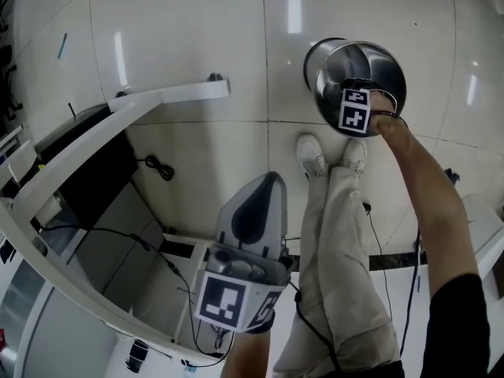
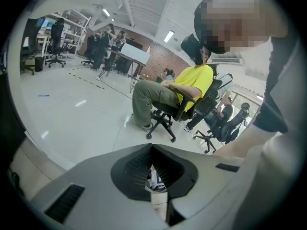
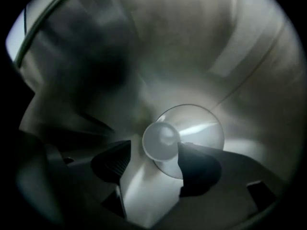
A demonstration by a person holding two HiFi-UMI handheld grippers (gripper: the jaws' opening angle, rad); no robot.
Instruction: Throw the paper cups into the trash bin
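Paper cup (image 3: 165, 140) lies inside the steel trash bin (image 1: 376, 63), base toward the right gripper (image 3: 154, 163) and straight ahead of it. Its long axis runs along the line of the jaws, deeper into the bin. Those jaws stand wide and released; the cup's base sits close beside one pad and clear of the other, so nothing is clasped. The drop looks as good as made. The left gripper (image 1: 250, 235) is clenched empty, well apart, by the person's legs.
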